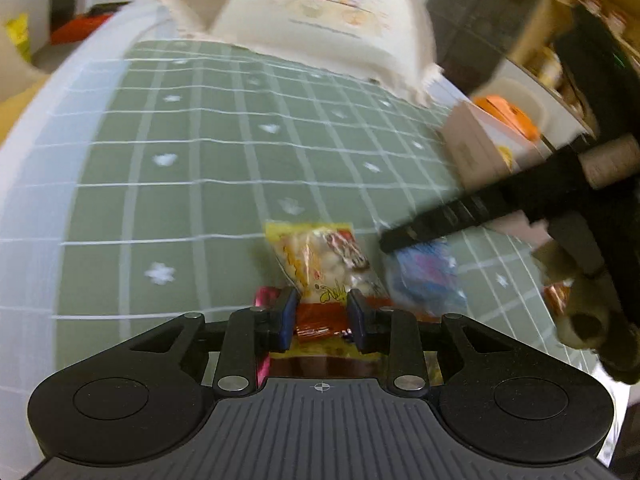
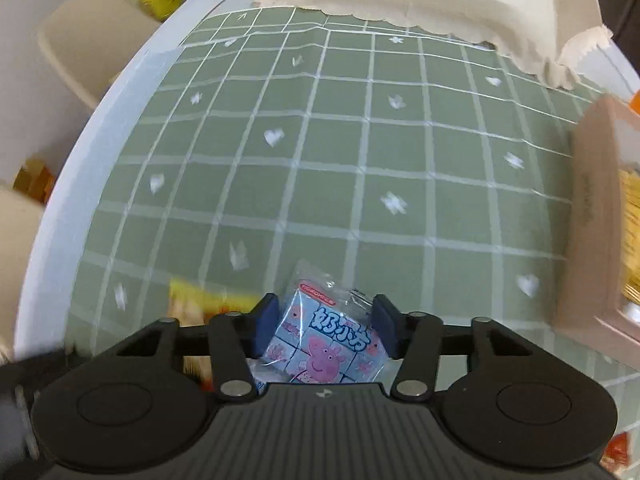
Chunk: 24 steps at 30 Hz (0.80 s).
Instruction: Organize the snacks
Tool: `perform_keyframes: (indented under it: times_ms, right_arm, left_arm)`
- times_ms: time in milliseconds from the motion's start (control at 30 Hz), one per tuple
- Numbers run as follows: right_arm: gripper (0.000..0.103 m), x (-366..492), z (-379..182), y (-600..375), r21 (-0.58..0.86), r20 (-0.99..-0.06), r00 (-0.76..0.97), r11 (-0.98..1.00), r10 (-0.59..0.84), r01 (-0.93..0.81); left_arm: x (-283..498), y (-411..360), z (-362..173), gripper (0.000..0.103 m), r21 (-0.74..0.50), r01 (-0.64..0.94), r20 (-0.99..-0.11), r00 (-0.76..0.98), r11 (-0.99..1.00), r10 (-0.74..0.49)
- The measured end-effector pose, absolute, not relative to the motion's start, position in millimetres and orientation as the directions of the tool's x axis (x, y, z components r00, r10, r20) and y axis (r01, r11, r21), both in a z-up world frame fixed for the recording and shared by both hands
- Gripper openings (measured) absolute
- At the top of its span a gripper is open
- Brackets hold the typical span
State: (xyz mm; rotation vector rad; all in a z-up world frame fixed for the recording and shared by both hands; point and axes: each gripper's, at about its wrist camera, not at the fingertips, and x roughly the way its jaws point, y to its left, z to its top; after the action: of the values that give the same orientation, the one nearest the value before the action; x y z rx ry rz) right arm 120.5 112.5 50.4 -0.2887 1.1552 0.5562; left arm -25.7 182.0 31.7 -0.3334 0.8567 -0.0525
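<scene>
- Now my left tongs point(image 1: 322, 314) clench an orange snack point(image 1: 320, 320).
- My right tongs point(image 2: 325, 326) straddle a blue packet point(image 2: 324, 348) on the desk point(image 2: 320, 160), pads not touching it.

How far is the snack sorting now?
Done: a box at the side already holds some snacks. In hand: the left tool pinches the yellow packet; the right tool straddles the blue packet. Left: both packets are not yet put away.

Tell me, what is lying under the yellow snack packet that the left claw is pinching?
Under the yellow snack packet a pink wrapper pokes out beside the left gripper. Below that lies the green checked tablecloth. The gripper's body hides the rest.
</scene>
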Motion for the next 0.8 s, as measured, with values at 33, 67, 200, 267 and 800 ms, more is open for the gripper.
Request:
perform_keyframes:
  times_ms: [33,67,200,267,800]
  right_arm:
    - [0.046,114.7,50.6,102.4,0.051,-0.920,0.294,0.822,0.260,-0.568]
    - [0.046,106.5,49.7,89.0,0.031,-0.920,0.300,0.808,0.254,-0.588]
    - [0.046,81.6,49.4,39.3,-0.049,-0.915,0.340,0.775,0.218,-0.630]
    - [0.046,79.9,50.1,15.5,-0.067,-0.914,0.353,0.785,0.199,-0.616]
    - [0.075,64.8,58.5,61.8,0.011,-0.843,0.324,0.616,0.429,-0.787]
  left_arm:
    - [-24.1,173.0,32.0,0.032,-0.301,-0.054,-0.734,0.650,0.952,-0.195]
    - [-22.3,165.7,32.0,0.032,-0.302,-0.029,-0.735,0.643,0.953,-0.213]
    - [-13.4,138.1,29.6,0.032,-0.364,0.015,-0.741,0.601,0.931,-0.299]
    - [-9.4,127.8,31.6,0.032,-0.350,-0.005,-0.757,0.590,0.937,-0.280]
    - [-60.5,192.2,83.3,0.032,-0.293,-0.332,-0.747,0.665,0.897,0.002]
